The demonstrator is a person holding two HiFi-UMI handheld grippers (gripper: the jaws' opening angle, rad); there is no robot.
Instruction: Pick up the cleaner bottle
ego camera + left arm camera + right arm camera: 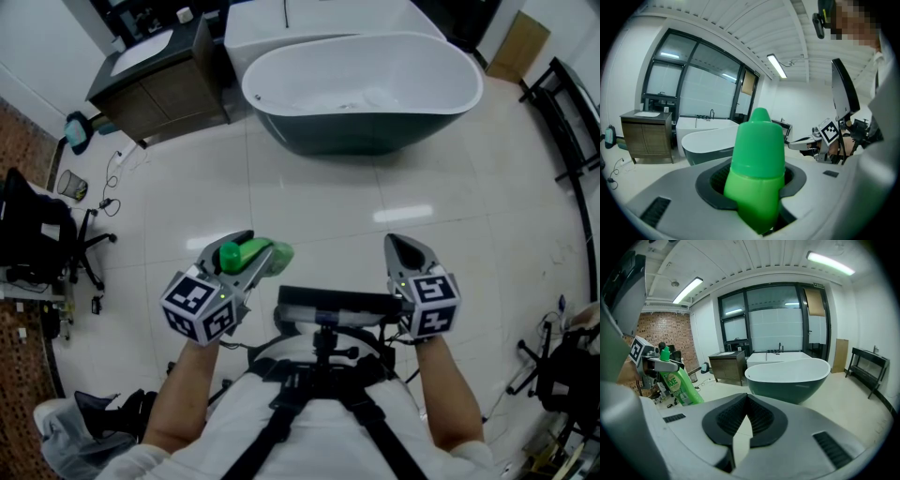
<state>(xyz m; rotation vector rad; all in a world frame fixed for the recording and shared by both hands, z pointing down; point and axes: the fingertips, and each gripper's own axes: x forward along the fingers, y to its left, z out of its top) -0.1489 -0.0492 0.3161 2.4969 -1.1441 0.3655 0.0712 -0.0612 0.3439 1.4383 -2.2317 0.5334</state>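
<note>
Freestanding bathtub (366, 129), white inside and dark teal outside, sits on a glossy white tiled floor (319, 202). Just left of it is a wooden vanity cabinet (164, 98) with a white basin on top. Further left: black office chair (33, 234), wire wastebasket (69, 184) near it, and loose cable (112, 173) on the floor between basket and vanity. Black metal rack (567, 112) along the right wall, brown cardboard panel (518, 45) leaning in the corner past the tub. Window wall (773, 322) behind the tub, brick wall (665, 331) on the left, strip lights (687, 289) on a slatted ceiling.
</note>
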